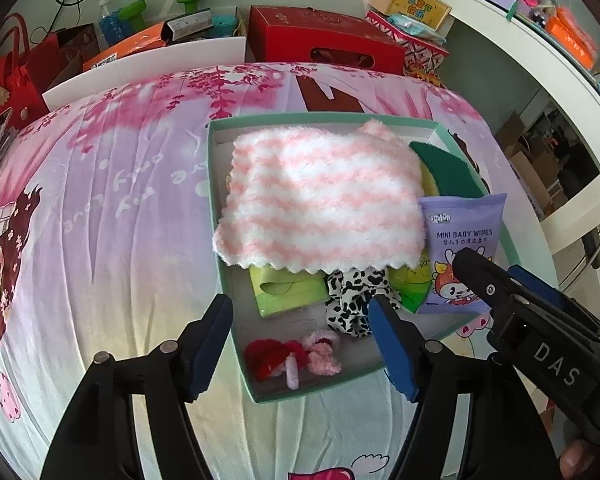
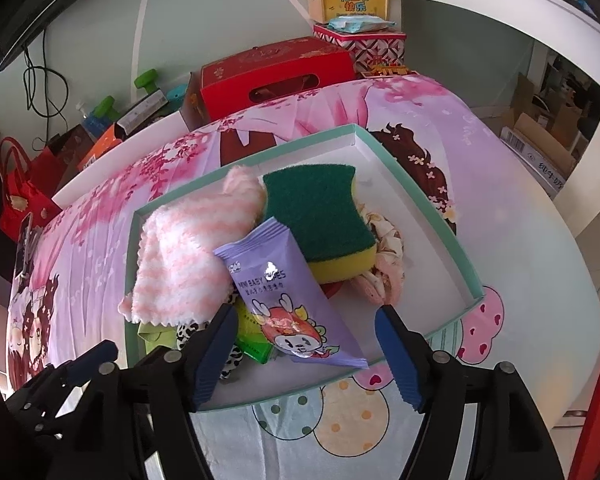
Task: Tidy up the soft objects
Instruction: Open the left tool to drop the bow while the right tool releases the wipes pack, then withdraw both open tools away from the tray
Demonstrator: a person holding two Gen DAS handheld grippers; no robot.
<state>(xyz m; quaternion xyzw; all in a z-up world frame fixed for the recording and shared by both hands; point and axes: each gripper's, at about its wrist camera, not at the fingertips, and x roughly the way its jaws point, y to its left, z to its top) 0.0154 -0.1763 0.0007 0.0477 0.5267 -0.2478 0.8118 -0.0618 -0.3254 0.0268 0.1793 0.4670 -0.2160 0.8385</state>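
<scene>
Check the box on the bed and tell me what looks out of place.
The purple baby wipes pack leans tilted across the pile in the teal box, one corner overhanging the near rim. The pink striped cloth drapes over the other items, its corner crossing the left wall.

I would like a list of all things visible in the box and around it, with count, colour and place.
box: 1, mint green rim, white inside, on the bed
fluffy cloth: 1, pink and white stripes, on top of the pile
sponge: 1, green over yellow, beside the cloth
baby wipes pack: 1, purple, leaning on the pile
cow-print fabric: 1, black and white, under the cloth
green packet: 1, under the cloth
red box: 1, behind the bed
left gripper: open, empty
right gripper: open, empty
</scene>
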